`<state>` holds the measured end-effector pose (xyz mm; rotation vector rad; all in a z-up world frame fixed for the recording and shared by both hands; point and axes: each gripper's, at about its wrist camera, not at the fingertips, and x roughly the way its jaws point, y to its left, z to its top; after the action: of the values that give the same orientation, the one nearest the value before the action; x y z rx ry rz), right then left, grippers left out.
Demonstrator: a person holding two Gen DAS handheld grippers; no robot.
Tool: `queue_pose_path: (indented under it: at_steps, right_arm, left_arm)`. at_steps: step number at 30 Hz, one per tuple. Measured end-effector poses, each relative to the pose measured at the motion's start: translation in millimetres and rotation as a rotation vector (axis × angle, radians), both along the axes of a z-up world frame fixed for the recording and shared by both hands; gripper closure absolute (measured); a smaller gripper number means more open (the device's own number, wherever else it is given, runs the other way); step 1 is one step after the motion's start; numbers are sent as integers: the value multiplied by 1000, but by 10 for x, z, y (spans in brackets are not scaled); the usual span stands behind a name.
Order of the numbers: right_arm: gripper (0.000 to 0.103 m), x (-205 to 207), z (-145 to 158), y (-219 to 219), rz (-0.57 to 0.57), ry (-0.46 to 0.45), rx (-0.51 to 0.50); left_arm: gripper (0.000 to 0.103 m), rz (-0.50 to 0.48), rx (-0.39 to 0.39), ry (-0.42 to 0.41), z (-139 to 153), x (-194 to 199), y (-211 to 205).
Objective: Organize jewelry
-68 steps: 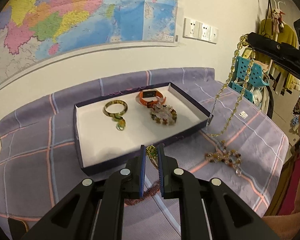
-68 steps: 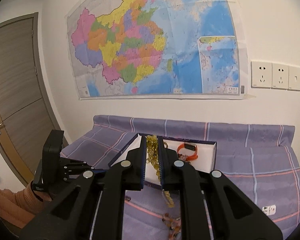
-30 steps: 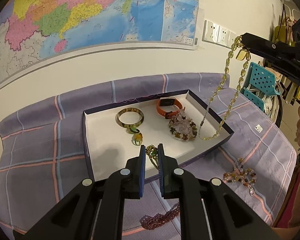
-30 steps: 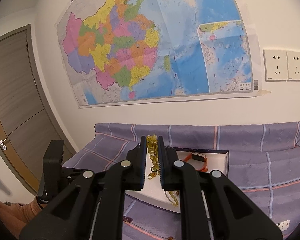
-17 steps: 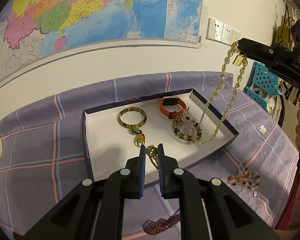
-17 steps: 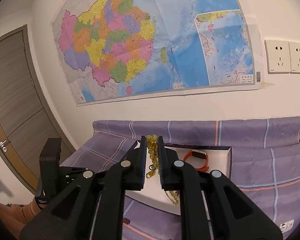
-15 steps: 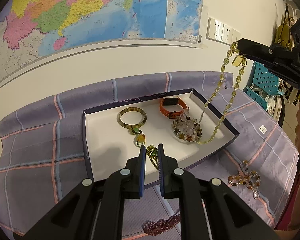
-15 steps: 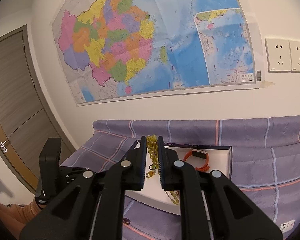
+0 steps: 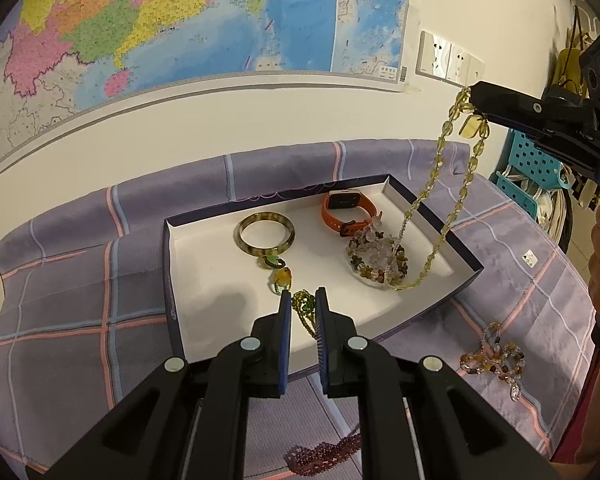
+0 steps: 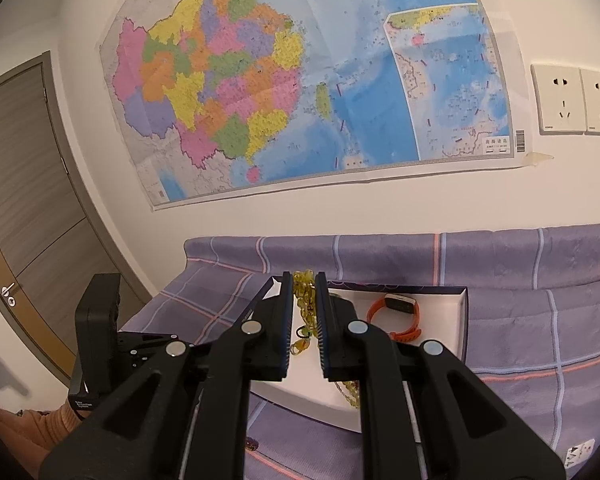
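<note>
Right gripper [image 9: 474,98], jaws clamped on yellow bead necklace [image 9: 436,184] dangling into white tray [image 9: 204,280]; left gripper [image 9: 303,306] jaws clamp green bead chain [image 9: 305,312].

Both grippers clamped — left gripper [image 9: 303,304] low, right gripper [image 10: 303,280] raised.

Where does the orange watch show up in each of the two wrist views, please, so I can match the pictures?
Left wrist view: the orange watch lies at the far right of the white box, just above picture centre, behind a cluster of pale beads.
Right wrist view: the watch sits right of centre in the lower half, just right of the tongs.
Shared landmark: the wall map above the purple cloth.
</note>
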<state>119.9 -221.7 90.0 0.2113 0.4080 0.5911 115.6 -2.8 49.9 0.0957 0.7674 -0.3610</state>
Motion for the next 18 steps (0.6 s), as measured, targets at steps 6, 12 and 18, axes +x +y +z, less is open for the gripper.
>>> queue_pose_path:
  at_steps: [6,12,18]
  right_arm:
    - [92,15,-15,11,3,1,-1]
    - [92,20,-13,17,7,-2,-3]
    - [92,20,-15,16,6,-1,-3]
  left_arm:
    - [93,1,2,1,-9,7,-1]
    - [93,1,2,3,-7,11,0]
    - [93,5,2,6,-11,17,2]
